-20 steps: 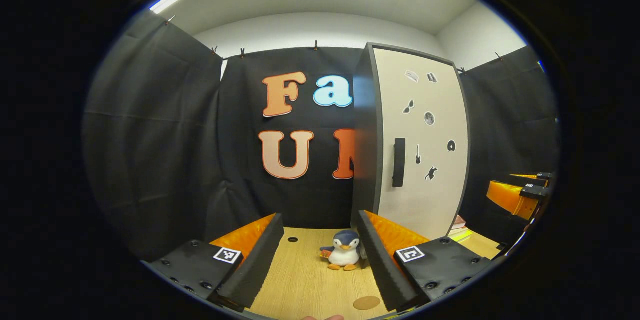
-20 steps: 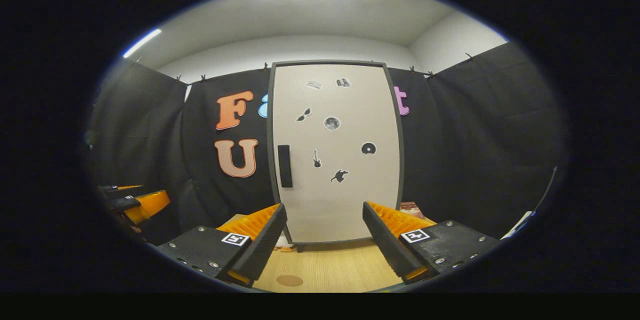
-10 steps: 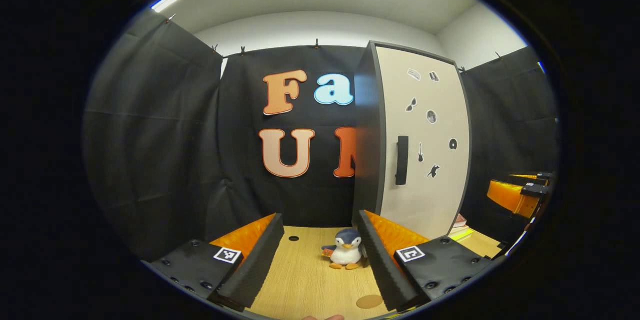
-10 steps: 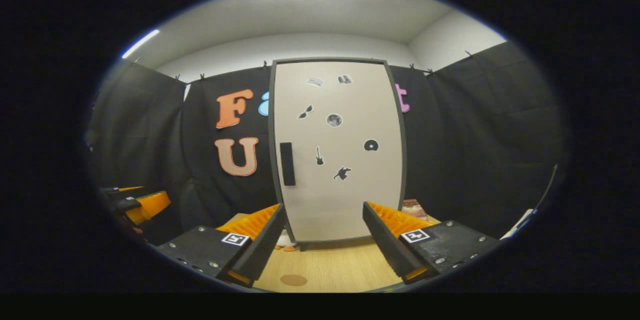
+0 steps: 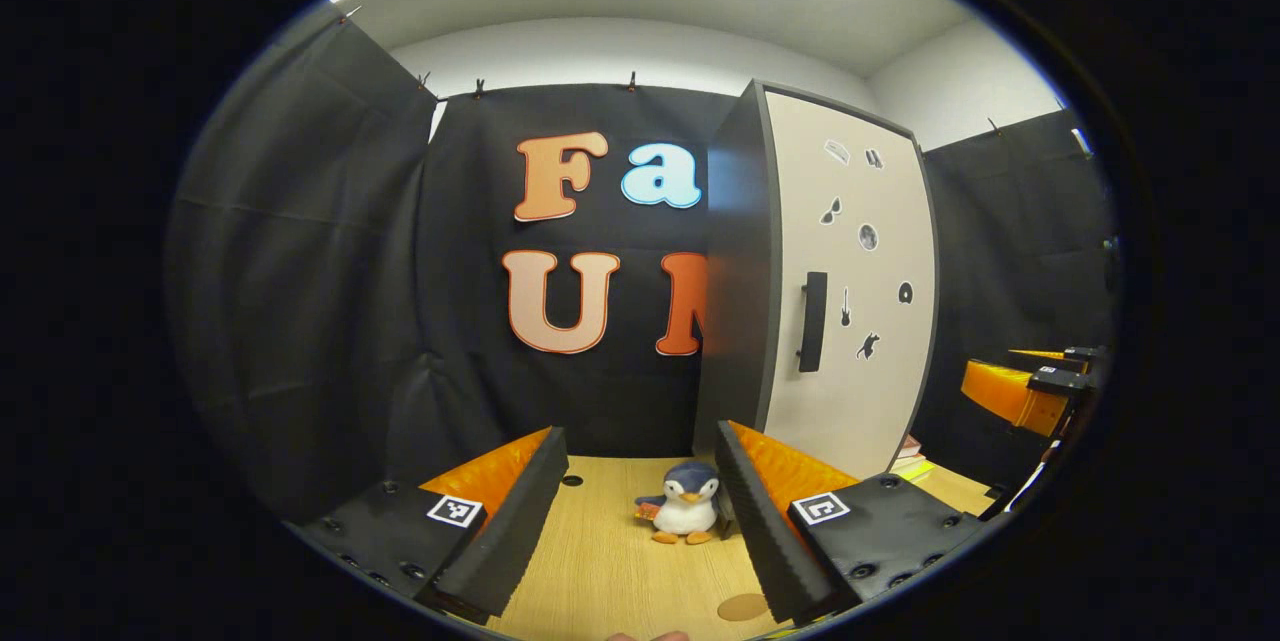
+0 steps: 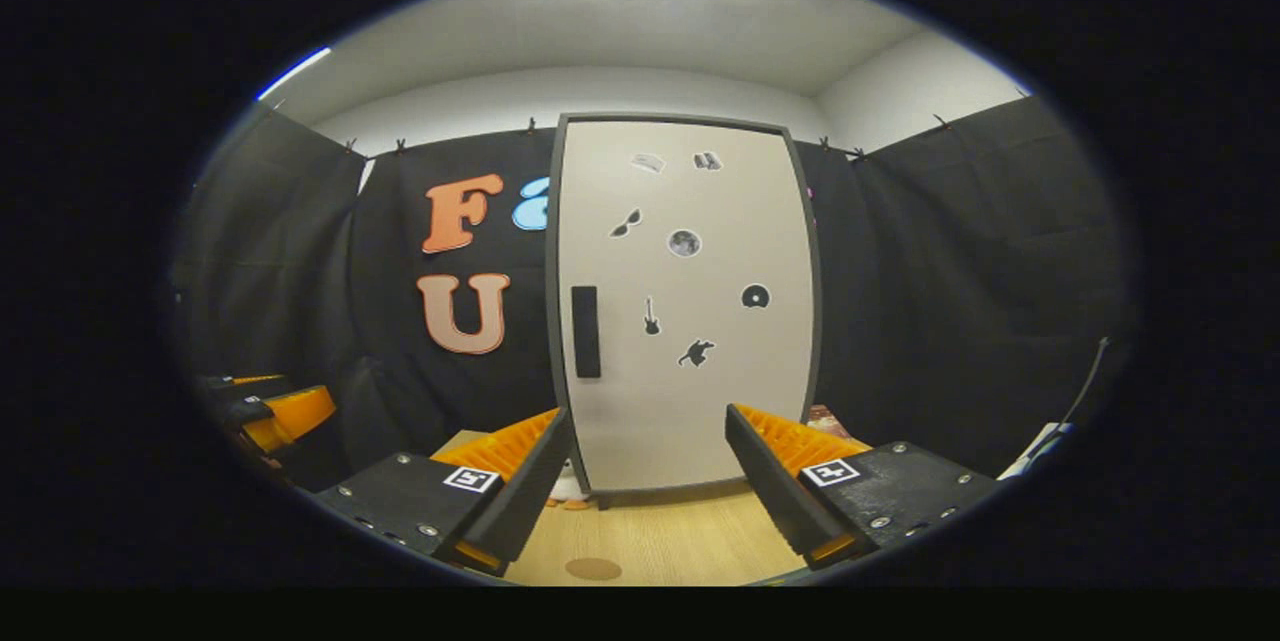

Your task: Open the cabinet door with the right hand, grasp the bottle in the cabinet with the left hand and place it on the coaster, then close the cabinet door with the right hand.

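Note:
A tall cabinet stands on the wooden table with its beige door (image 6: 690,301) shut, so its inside is hidden. The door bears small stickers and a black vertical handle (image 6: 585,331) near its left edge. My right gripper (image 6: 645,491) is open and faces the door from a distance, nothing between its fingers. A round brown coaster (image 6: 593,569) lies on the table just ahead of it. In the left gripper view the cabinet (image 5: 830,291) is to the right, with its handle (image 5: 813,321) in sight. My left gripper (image 5: 635,521) is open and empty above the table, with the coaster (image 5: 742,607) near its right finger.
A small penguin plush (image 5: 683,513) sits on the table left of the cabinet's foot. Some books (image 5: 910,456) lie right of the cabinet. The right gripper (image 5: 1030,386) shows at the far right edge of the left gripper view. Black cloth walls close the booth.
Both grippers have drifted slightly. The cabinet sits a little further right in the right gripper view, and its dark side shows wider in the left gripper view. Both grippers stay open.

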